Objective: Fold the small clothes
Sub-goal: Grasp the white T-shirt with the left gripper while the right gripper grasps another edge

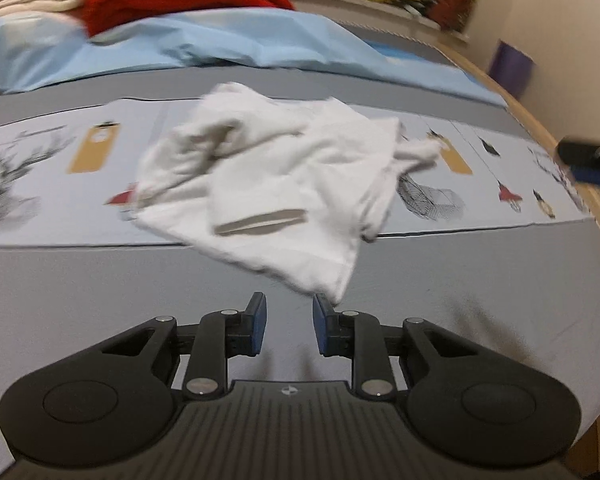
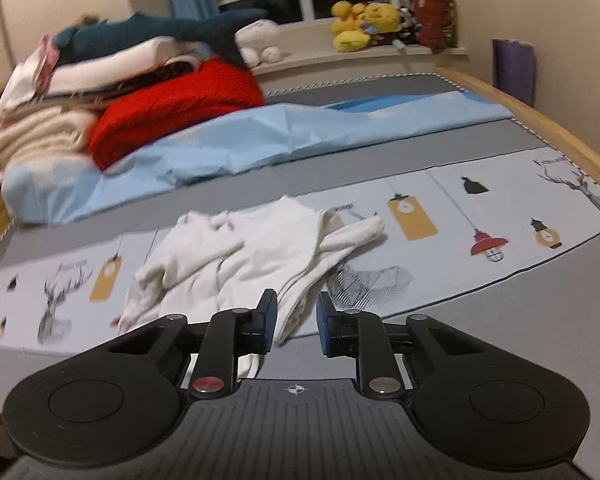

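Left wrist view: the left claw [image 1: 286, 322] stands with its jaws apart and nothing between them, low over the grey bed [image 1: 100, 280]. A crumpled white garment [image 1: 276, 184] lies just ahead on the printed band of the bedcover, its nearest corner reaching down beside the tip of the right-hand finger; contact cannot be told. Right wrist view: the right claw [image 2: 297, 320] is likewise parted. The white garment [image 2: 252, 256] lies ahead and to the left, and one folded edge runs down into the gap between the fingers, ungripped. Beyond lie a blue sheet [image 2: 260, 140] and a red blanket [image 2: 172, 116].
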`<control>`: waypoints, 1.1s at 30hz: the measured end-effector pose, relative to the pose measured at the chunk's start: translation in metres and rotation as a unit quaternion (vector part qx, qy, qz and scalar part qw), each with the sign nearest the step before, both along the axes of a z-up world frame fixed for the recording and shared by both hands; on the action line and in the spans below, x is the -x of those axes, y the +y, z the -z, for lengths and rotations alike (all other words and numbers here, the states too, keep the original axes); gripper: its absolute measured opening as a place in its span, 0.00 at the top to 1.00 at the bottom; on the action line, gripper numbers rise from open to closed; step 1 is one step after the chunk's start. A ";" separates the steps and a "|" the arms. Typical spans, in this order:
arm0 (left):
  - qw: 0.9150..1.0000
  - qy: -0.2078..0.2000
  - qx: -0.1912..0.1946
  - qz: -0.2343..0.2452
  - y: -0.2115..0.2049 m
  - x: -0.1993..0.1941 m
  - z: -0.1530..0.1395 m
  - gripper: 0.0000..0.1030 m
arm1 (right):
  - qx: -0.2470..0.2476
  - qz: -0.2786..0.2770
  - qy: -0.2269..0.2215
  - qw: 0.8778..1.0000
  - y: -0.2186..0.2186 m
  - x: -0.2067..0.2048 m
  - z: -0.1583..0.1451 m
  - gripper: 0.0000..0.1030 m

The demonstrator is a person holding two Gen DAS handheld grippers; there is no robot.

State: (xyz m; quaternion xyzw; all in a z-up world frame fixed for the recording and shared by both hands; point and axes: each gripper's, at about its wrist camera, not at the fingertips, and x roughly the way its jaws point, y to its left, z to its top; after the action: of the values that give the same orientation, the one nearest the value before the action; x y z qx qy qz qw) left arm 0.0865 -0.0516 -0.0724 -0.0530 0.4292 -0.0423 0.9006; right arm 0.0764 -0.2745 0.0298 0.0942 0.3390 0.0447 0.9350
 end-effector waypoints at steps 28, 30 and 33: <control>0.939 0.203 -0.098 0.261 0.180 0.095 -0.014 0.95 | -0.035 0.053 0.001 0.998 -0.071 -0.017 0.004 0.77; 0.962 0.171 -0.042 0.208 0.212 0.094 -0.017 0.91 | -0.037 0.049 0.020 0.998 -0.072 -0.025 0.015 0.77; 0.983 0.138 0.033 0.114 0.253 0.080 -0.031 0.74 | -0.039 0.038 0.059 0.997 -0.066 -0.041 0.037 0.74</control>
State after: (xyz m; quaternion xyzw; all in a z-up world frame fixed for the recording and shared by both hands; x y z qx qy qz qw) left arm 0.0066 0.2016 -0.0417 -0.0390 0.5508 -0.1508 0.8200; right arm 0.1175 -0.3403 -0.0071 0.1463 0.3881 0.0168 0.9098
